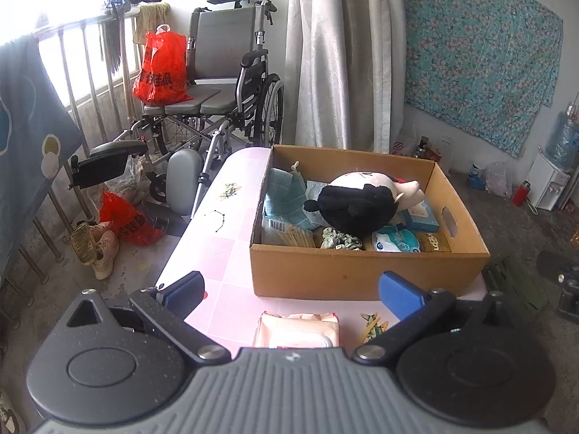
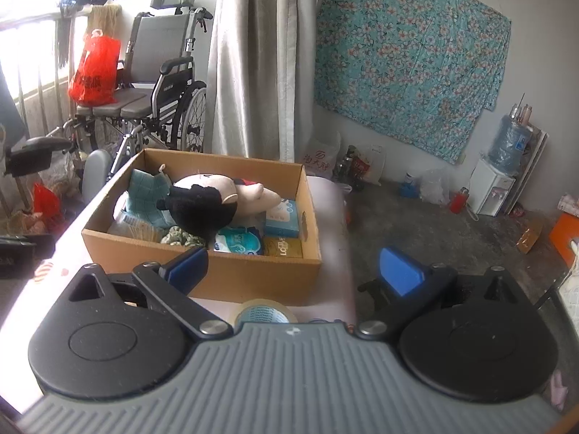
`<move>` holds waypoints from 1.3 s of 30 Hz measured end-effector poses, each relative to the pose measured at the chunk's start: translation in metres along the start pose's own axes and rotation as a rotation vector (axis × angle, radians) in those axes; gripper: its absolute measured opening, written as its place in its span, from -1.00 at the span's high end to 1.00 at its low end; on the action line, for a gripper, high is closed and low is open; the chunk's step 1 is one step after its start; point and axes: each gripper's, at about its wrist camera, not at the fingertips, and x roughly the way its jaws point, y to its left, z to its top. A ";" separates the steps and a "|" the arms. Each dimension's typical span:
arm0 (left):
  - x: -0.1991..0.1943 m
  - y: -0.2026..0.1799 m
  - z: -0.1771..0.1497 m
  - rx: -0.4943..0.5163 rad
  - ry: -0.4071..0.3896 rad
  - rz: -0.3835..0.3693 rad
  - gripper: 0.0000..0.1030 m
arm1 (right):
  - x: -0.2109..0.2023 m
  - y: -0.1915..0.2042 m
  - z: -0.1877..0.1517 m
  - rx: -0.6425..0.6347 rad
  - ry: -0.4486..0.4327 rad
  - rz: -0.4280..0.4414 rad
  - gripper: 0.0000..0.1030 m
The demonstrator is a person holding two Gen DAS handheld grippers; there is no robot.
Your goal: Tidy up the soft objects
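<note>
A cardboard box (image 1: 362,271) stands on a pink table (image 1: 217,253). In it lie a black and cream plush toy (image 1: 358,202), a teal cloth (image 1: 286,195), a green scrunchie (image 1: 340,240) and wipes packs (image 1: 396,240). A pink wipes pack (image 1: 296,331) lies on the table before the box, just below my left gripper (image 1: 293,289), which is open and empty. My right gripper (image 2: 293,269) is open and empty, near the box's (image 2: 253,278) front right corner. The plush toy (image 2: 213,202) shows there too. A tape roll (image 2: 264,313) lies under it.
A wheelchair (image 1: 217,83) with a red bag (image 1: 163,68) stands behind the table to the left. Curtains (image 1: 343,54) hang behind the box. Shoes (image 1: 97,249) and a red bag (image 1: 126,224) lie on the floor left. A water dispenser (image 2: 503,166) stands far right.
</note>
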 end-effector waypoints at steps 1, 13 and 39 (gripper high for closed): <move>0.003 -0.002 0.001 0.011 -0.004 0.008 -1.00 | 0.002 -0.002 0.003 0.016 0.007 0.028 -0.98; 0.040 -0.025 0.033 0.053 0.026 0.035 -1.00 | 0.060 0.005 0.023 0.114 0.104 0.158 -0.98; 0.036 -0.006 -0.051 0.056 0.277 0.018 -1.00 | 0.076 0.025 -0.042 0.129 0.257 0.228 -0.98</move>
